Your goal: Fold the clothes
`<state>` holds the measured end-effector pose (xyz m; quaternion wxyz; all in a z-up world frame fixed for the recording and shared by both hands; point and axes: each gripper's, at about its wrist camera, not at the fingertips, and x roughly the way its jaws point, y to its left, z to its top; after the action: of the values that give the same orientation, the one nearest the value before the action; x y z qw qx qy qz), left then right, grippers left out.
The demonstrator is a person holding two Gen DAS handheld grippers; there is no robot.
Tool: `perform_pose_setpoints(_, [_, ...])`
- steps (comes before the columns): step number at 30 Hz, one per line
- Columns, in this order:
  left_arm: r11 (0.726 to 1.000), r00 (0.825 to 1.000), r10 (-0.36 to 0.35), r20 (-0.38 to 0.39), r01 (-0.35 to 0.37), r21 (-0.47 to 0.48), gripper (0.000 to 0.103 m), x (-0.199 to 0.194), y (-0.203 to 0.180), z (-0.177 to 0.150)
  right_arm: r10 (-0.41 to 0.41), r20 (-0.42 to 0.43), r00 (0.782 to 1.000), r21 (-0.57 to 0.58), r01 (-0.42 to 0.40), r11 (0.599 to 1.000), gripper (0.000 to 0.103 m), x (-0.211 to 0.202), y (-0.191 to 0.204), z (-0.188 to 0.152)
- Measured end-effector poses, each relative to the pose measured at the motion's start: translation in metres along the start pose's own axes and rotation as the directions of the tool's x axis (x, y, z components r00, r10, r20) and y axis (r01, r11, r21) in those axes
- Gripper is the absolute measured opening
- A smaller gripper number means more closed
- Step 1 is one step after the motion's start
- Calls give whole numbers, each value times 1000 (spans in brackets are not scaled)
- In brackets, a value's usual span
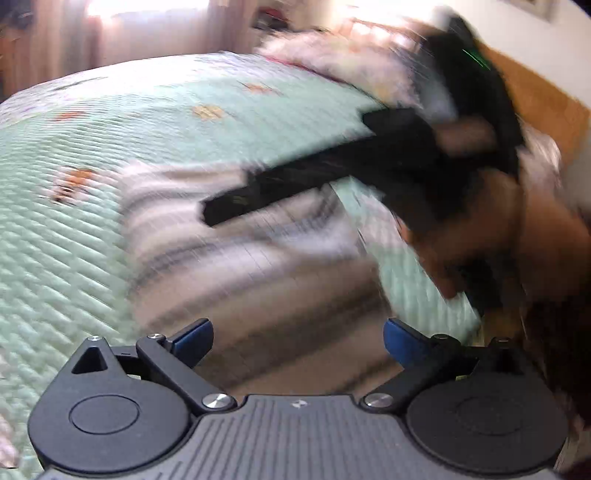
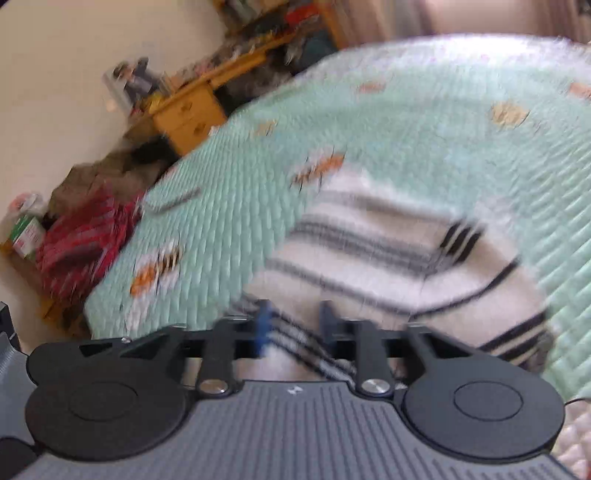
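Garment: the striped sweater (image 2: 388, 258) is lying bunched on the green quilted bed (image 2: 240, 221), just ahead of both claws.
Handling: you are dealing with soft, light, floppy knit; pinching a hem or shoulder edge looks best.
Left claw (image 1: 297, 341): you are holding it spread wide and empty, angled down over the cloth.
Right claw (image 2: 295, 325): its jaws are standing apart over the striped edge, gripping nothing; you are tilting it downward.

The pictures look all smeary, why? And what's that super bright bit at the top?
Left wrist view: motion blur smears the striped garment and the right gripper; the window glares white; the left gripper stays sharp. Right wrist view: the green quilt and garment are streaked, and the fisheye bends the bed's edge.
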<state>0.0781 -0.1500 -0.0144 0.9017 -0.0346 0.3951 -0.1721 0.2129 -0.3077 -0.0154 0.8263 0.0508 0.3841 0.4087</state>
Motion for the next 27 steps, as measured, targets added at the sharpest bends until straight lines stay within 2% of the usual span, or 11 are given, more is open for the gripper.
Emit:
perform_pose_setpoints(1, [1000,1000,20,20,-20,-13,100,-6,3,7,-28,27,999,8,28,1000,75,-7,2,4])
perform_pose_setpoints(4, [995,994,104,41,-104,-9,102,-6,5,24,-62,121,991,-22,65,998,76,-22,12,10])
perform_pose_setpoints(7, [991,990,134,-39,-134,-1,102,26,4,29,-112,115,987,10,112,994,76,-11,-8,10])
perform_pose_setpoints(9, [991,983,127,-134,-133,-35,101,56,12,24,-168,34,985,55,166,985,66,11,-36,5])
perform_pose_setpoints(10, [991,981,116,-152,-125,-54,102,67,16,18,-196,0,981,49,196,979,41,22,-51,-5])
perform_pose_setpoints(11, [991,982,123,-144,-130,-42,103,70,14,15,-222,-30,975,37,223,974,40,33,-65,-16])
perform_pose_setpoints(14, [988,979,151,-133,-150,25,102,69,6,17,-196,2,981,80,195,977,40,24,-70,-20])
perform_pose_setpoints(19, [988,982,156,-108,-154,23,100,51,7,32,-170,106,980,82,161,983,41,-4,-54,1])
perform_pose_setpoints(22, [969,963,247,-111,-245,28,100,61,11,49,-243,85,966,84,236,968,41,6,-70,5])
perform_pose_setpoints(24, [966,957,257,-133,-259,8,100,74,18,57,-279,10,960,89,277,957,42,26,-89,-2])
perform_pose_setpoints(27, [967,947,241,-213,-253,-32,103,107,29,58,-248,37,968,124,242,962,47,36,-108,-24])
